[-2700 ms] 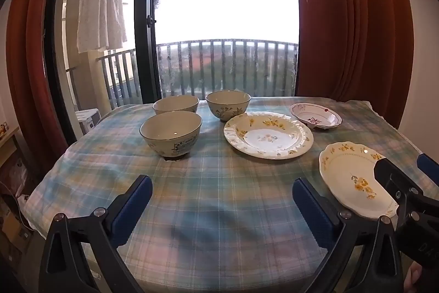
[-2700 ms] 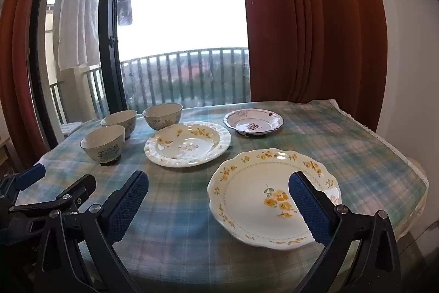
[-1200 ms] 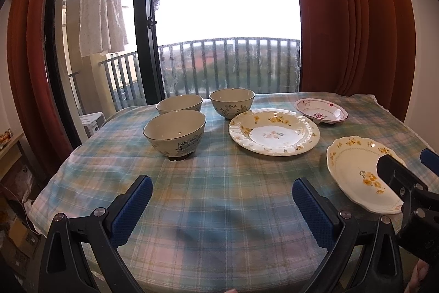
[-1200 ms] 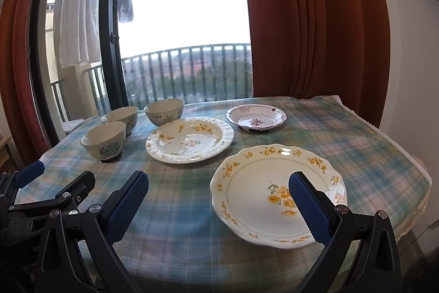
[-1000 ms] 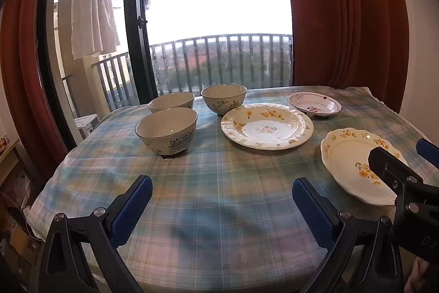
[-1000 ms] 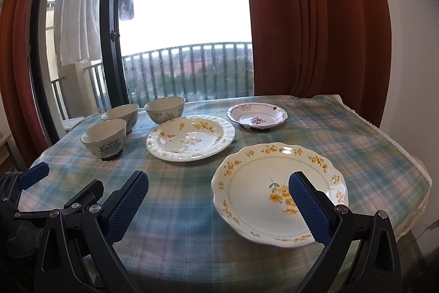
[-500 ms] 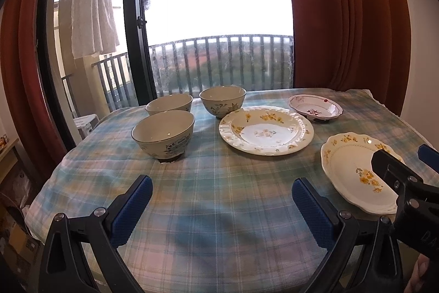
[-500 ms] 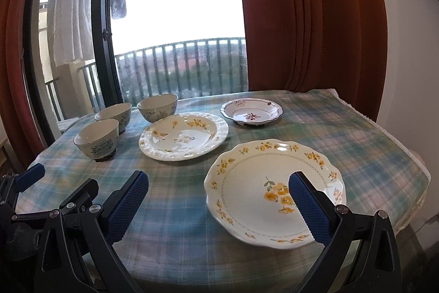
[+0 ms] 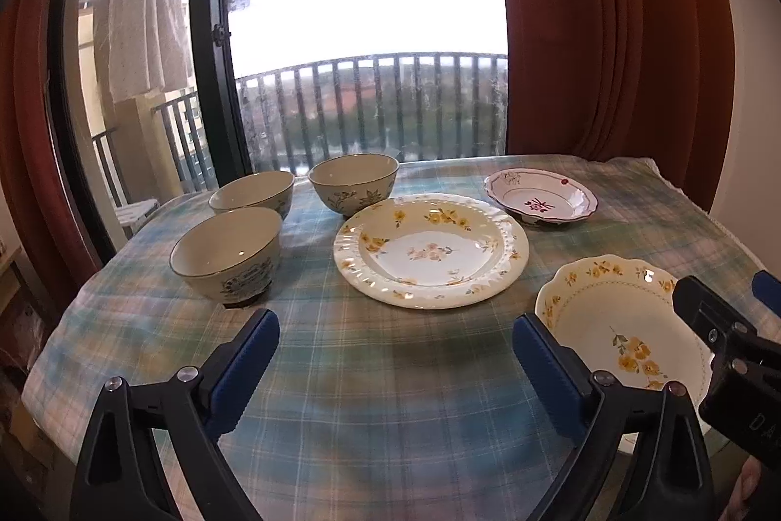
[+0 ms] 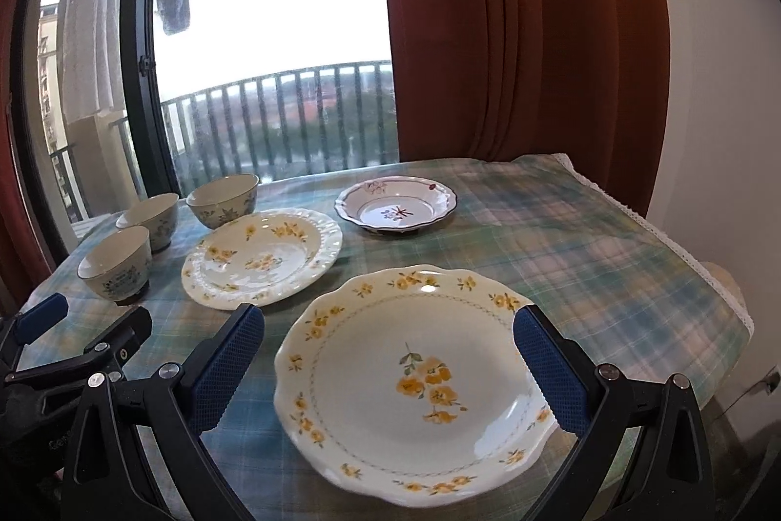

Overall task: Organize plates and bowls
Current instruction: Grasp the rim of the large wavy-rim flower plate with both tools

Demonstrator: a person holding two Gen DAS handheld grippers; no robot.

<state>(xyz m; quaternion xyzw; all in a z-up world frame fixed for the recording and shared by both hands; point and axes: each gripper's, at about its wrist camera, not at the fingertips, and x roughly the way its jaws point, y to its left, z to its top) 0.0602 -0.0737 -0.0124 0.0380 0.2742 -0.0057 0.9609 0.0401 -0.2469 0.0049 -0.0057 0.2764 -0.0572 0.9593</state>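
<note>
A scalloped plate with yellow flowers (image 10: 415,379) lies flat at the near right of the tabletop (image 10: 585,252), which is covered by a blue-green checked cloth. The right tongs (image 10: 388,367) hover over this plate with their blue pads spread wide, one on each side of it, and they do not press on it. Farther back and to the left lies a larger ribbed plate with yellow flowers (image 9: 431,250), apart from the scalloped one. Beyond that, toward the far right, stands a small white dish with a dark rim and a red flower (image 9: 541,198), just behind the ribbed plate. Three beige bowls sit upright at the far left: the nearest bowl (image 9: 227,255), a second bowl (image 9: 253,194) right behind it, and a third bowl (image 9: 354,181) to the right of the second, close to the ribbed plate. The left tongs (image 9: 395,367) hang over bare cloth in front of the bowls and the ribbed plate; their jaws stand wide and are closing a little, with nothing between them. Behind the tabletop a dark-framed window (image 9: 215,47) looks onto a balcony railing (image 9: 371,106), with a rust-red curtain (image 10: 527,23) at the right and pale laundry (image 9: 141,18) hanging outside on the left.
</note>
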